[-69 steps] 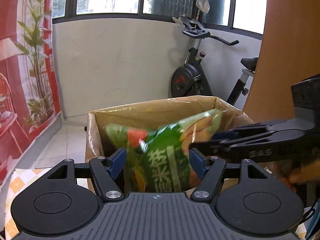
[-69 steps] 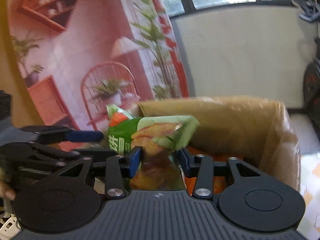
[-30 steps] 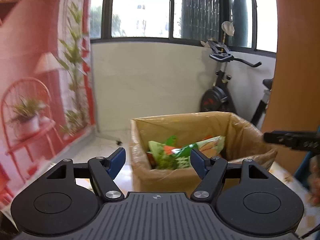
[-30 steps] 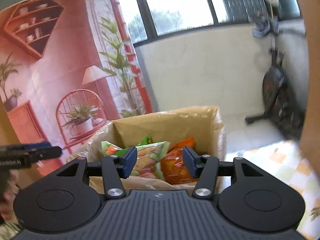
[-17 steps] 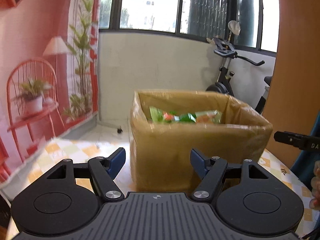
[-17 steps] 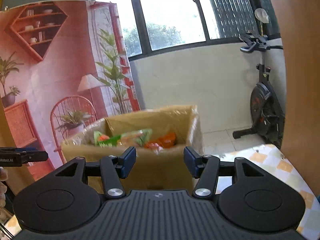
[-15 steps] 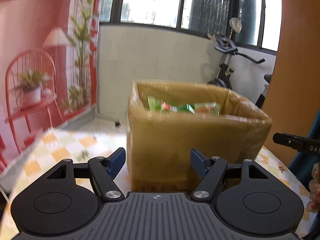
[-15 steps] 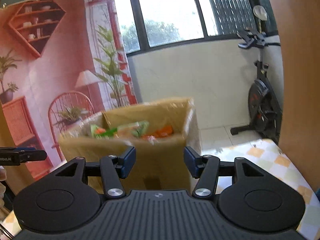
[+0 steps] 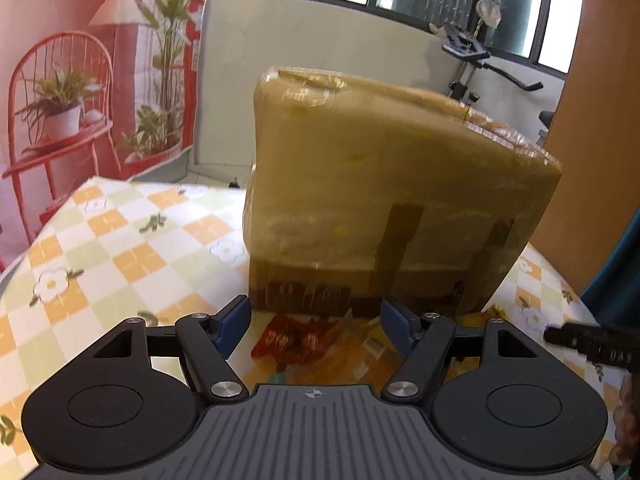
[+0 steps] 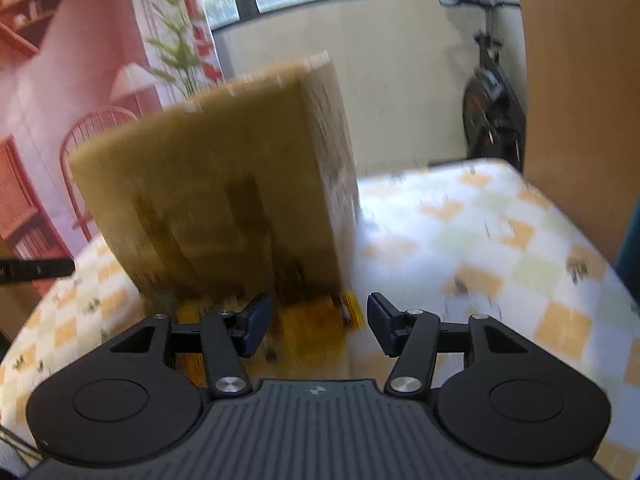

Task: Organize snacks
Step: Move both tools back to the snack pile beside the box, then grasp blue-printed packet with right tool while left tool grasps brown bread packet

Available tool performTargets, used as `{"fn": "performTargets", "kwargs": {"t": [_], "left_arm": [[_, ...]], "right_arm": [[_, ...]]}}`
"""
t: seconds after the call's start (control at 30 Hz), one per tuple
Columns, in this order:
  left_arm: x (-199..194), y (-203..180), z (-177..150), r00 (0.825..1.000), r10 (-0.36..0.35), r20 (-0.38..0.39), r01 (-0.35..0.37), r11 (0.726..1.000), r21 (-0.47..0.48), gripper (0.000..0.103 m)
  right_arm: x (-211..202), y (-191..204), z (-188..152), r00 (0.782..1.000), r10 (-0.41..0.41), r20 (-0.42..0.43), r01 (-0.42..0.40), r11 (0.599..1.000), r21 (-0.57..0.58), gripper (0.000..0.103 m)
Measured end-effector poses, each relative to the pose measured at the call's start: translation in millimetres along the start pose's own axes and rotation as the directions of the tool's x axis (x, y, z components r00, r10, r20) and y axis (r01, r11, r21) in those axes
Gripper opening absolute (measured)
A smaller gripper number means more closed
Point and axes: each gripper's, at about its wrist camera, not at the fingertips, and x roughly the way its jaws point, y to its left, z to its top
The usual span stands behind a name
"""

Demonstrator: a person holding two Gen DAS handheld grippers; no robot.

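Both claws, left gripper [image 9: 315,322] and right gripper [image 10: 316,322], are staying open over the yellow snack bag [image 9: 320,344] beside the box [image 9: 392,200].

We read very little here. On the right gripper [image 9: 592,346], whose dark finger juts in at the edge of the left wrist view, pale raised letters look like "DAS", though they are partly cut off. The dark print along the foot of the cardboard box [image 9: 400,200] and the red snack packet [image 9: 296,340] before it are too blurred to read.
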Motion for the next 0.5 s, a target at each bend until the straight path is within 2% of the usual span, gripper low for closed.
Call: {"fn": "performTargets", "kwargs": {"t": [0.13, 0.3, 0.4, 0.5], "left_arm": [[3, 0, -8, 1.000, 0.003, -0.029, -0.003, 1.000, -0.005, 0.074], [6, -3, -18, 0.998, -0.003, -0.063, 0.003, 1.000, -0.010, 0.074], [7, -2, -23, 0.997, -0.006, -0.072, 0.005, 1.000, -0.008, 0.074], [9, -1, -26, 0.997, -0.017, -0.079, 0.015, 1.000, -0.017, 0.074]], "right_arm": [[5, -2, -24, 0.994, -0.010, -0.112, 0.012, 1.000, 0.017, 0.057], [11, -2, -48, 0.978, -0.056, -0.201, 0.062, 0.998, 0.020, 0.058], [13, -4, -53, 0.976, -0.036, -0.215, 0.048, 0.998, 0.048, 0.058], [16, 1, -53, 0.975, -0.019, -0.222, 0.025, 0.999, 0.024, 0.055]]}}
